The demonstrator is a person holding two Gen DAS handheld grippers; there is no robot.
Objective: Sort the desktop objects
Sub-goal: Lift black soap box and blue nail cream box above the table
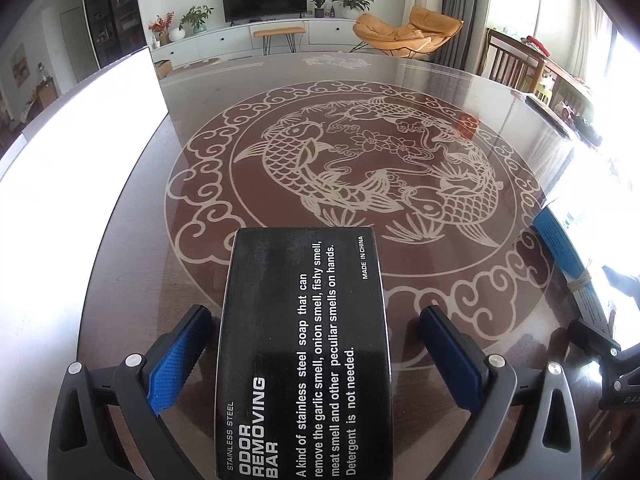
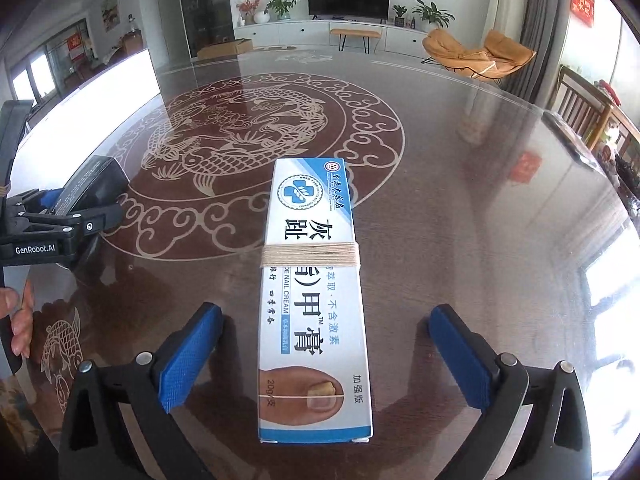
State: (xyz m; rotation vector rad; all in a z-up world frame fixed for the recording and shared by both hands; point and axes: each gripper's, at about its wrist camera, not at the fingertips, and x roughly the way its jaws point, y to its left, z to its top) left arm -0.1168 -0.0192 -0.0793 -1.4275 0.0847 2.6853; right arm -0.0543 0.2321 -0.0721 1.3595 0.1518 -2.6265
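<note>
Blue pads of the left gripper stand wide, touching nothing; the black box lies between them, pointing straight ahead. Same for the right gripper and the white box.

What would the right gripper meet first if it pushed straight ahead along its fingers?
The nail cream box tied with string, which lies lengthwise between the open right gripper pads, untouched. Past it, probably only the glass tabletop.

Bright daylight from right; glare on glossy table; white blowout at left; fisheye edges bent, dark.
</note>
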